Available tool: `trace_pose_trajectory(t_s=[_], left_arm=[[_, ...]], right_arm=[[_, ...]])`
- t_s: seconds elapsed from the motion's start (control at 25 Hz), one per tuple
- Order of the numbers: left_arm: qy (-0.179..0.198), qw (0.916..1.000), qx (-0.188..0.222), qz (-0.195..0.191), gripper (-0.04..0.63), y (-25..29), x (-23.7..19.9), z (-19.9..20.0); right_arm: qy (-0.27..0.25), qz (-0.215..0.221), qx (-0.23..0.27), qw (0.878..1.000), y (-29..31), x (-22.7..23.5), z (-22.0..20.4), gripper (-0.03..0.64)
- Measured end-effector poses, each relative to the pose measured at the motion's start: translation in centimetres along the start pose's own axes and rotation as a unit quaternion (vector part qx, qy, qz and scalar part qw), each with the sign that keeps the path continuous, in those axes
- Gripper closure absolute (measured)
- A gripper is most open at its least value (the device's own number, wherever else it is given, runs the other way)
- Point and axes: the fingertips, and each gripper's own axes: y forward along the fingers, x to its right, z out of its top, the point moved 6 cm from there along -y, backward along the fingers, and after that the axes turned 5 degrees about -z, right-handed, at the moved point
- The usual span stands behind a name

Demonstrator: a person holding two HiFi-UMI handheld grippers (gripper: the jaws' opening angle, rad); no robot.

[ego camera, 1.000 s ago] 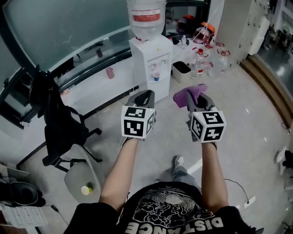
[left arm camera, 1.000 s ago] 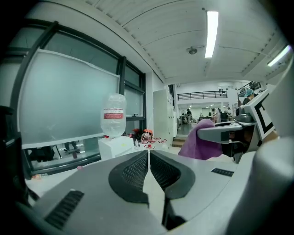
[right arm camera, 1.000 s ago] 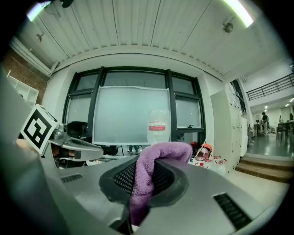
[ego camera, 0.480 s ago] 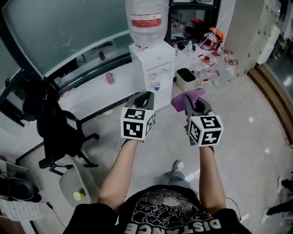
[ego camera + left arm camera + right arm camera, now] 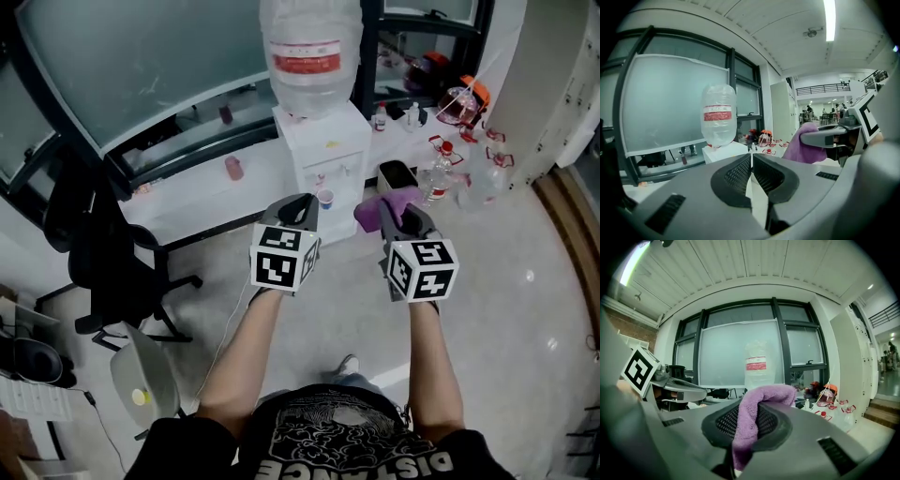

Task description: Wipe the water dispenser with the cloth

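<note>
Clamping purple cloth [image 5: 765,394], right tongs [image 5: 746,422] face water dispenser [image 5: 325,157]; left tongs [image 5: 752,169] closed.

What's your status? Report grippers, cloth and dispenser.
Left gripper shut, empty. Right gripper shut on purple cloth. Water dispenser ahead, not yet touched. Small cup under its taps, in the wiping path.

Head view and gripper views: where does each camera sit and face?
Head view: on the person's head, facing down at the dispenser; shows forearms, left claw, right claw.
Left gripper view: on the left claw, facing the bottle past its shut jaws.
Right gripper view: on the right claw, facing the bottle past jaws shut on the cloth.
Shared: each gripper view also shows the other claw.
</note>
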Motion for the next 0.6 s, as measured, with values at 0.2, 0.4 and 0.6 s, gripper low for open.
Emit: trace_pose_trajectory(t_s=[0.2,0.4,0.6], left_arm=[[0.000,0.9997,-0.009,0.025,0.561,2.5,-0.2,0.7],[0.000,0.9990,-0.016,0.042,0.561,3.7,-1.1,0.7],[-0.004,0.9985,-0.020,0.052,0.561,5.1,-3.1,0.5]], right_arm=[[0.000,0.031,-0.005,0.999,2.9,2.1,0.2,0.572],[-0.001,0.057,-0.014,0.998,5.4,2.3,-0.2,0.572],[-0.007,0.076,-0.020,0.997,8.7,1.6,-0.4,0.572]])
